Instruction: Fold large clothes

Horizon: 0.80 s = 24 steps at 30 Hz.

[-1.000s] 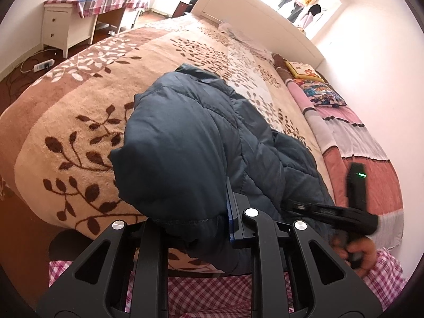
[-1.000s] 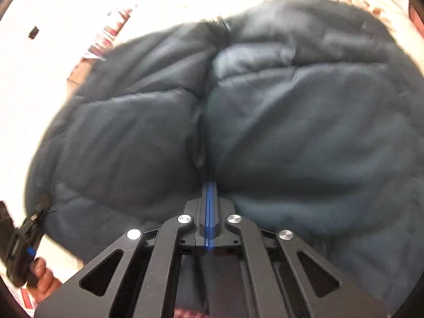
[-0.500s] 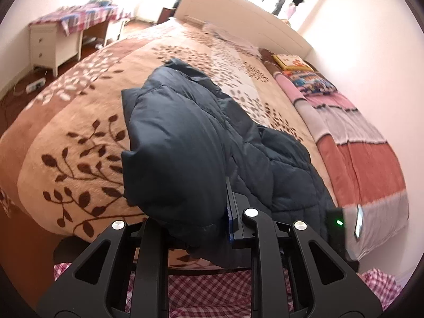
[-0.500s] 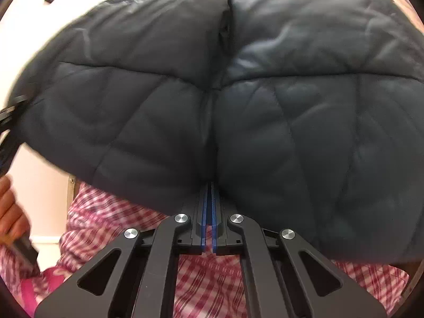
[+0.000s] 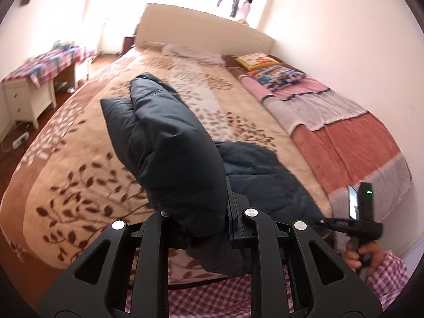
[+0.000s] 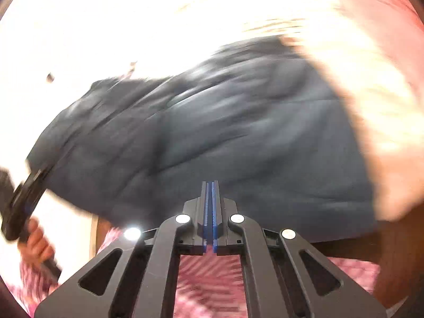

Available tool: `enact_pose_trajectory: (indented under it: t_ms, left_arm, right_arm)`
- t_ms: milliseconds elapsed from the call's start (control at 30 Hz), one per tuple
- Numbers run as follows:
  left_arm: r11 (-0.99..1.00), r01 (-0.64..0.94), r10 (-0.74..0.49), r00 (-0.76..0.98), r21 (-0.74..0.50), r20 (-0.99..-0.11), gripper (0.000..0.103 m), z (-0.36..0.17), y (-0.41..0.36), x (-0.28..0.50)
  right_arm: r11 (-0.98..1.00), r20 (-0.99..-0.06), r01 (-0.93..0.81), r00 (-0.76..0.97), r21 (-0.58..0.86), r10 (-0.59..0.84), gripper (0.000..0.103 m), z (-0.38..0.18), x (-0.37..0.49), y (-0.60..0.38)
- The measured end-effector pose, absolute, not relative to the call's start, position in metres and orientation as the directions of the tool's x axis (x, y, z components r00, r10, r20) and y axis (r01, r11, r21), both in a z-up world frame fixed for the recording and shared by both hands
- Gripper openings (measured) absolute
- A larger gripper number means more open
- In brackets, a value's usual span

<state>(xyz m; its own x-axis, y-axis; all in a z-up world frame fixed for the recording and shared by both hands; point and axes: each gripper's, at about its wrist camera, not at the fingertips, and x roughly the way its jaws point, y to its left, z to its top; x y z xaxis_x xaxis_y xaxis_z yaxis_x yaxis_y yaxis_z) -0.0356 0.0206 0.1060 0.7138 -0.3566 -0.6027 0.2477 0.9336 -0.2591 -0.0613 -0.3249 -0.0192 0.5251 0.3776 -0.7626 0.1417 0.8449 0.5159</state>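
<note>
A dark blue puffy jacket (image 5: pixel 172 145) lies on the bed's leaf-patterned blanket (image 5: pixel 79 143), one thick fold of it lifted toward the camera. My left gripper (image 5: pixel 206 206) is shut on that fold; the padding hides its left finger. At lower right, a hand holds my right gripper (image 5: pixel 322 221) with its tip at the jacket's near edge. In the blurred right wrist view, the right gripper (image 6: pixel 211 185) has its blue pads pressed together against the jacket (image 6: pixel 225 132), seemingly pinching its hem. The left gripper (image 6: pixel 39 175) shows at that view's left edge.
A striped pink and grey blanket (image 5: pixel 344 137) covers the bed's right side, with pillows (image 5: pixel 275 74) near the white headboard (image 5: pixel 206 26). A white dresser (image 5: pixel 29 92) stands left of the bed. A wall runs close along the right. A checked sleeve (image 5: pixel 387 273) is near.
My left gripper has risen and rolled, drawing the jacket fold up and toward the camera. The right gripper has swung quickly sideways; its view went from the jacket close up to a blurred wider view.
</note>
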Motion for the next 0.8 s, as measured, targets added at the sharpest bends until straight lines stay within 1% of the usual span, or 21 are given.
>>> enact_pose_trajectory:
  t_ms: [67, 133, 233, 367, 467, 500, 633, 700, 800]
  left_arm:
    - [0.926, 0.292, -0.378, 0.707, -0.24, -0.597, 0.018, 0.115, 0.0, -0.034]
    - [0.911, 0.353, -0.408, 0.693, -0.213, -0.595, 0.018, 0.124, -0.026, -0.033]
    - [0.873, 0.442, -0.471, 0.649, -0.207, -0.598, 0.018, 0.13, -0.068, -0.026]
    - [0.803, 0.538, -0.564, 0.549, -0.256, -0.617, 0.018, 0.121, -0.124, -0.015]
    - [0.741, 0.607, -0.617, 0.444, -0.288, -0.65, 0.018, 0.097, -0.171, -0.01]
    - [0.73, 0.619, -0.621, 0.422, -0.291, -0.661, 0.018, 0.088, -0.18, -0.01]
    - [0.674, 0.67, -0.629, 0.299, -0.311, -0.717, 0.018, 0.045, -0.226, -0.011]
    - [0.67, 0.673, -0.618, 0.271, -0.314, -0.738, 0.018, 0.03, -0.238, -0.011]
    - [0.668, 0.657, -0.616, 0.224, -0.35, -0.755, 0.018, 0.009, -0.244, -0.008]
  right_arm:
    - [0.822, -0.765, 0.212, 0.539, 0.529, 0.353, 0.004, -0.034, -0.062, -0.351]
    - [0.781, -0.751, 0.242, 0.534, 0.576, 0.388, 0.003, -0.052, -0.056, -0.364]
    - [0.777, -0.75, 0.232, 0.52, 0.585, 0.409, 0.003, -0.067, -0.052, -0.358]
    - [0.779, -0.738, 0.197, 0.519, 0.595, 0.432, 0.003, -0.071, -0.045, -0.354]
    - [0.763, -0.721, 0.196, 0.529, 0.617, 0.447, 0.003, -0.066, -0.046, -0.364]
    - [0.756, -0.715, 0.197, 0.533, 0.625, 0.452, 0.001, -0.068, -0.047, -0.366]
    - [0.687, -0.67, 0.218, 0.548, 0.693, 0.501, 0.001, -0.082, -0.06, -0.379]
    - [0.652, -0.643, 0.222, 0.556, 0.725, 0.526, 0.001, -0.085, -0.065, -0.385]
    - [0.607, -0.61, 0.225, 0.561, 0.762, 0.559, 0.0, -0.09, -0.067, -0.392]
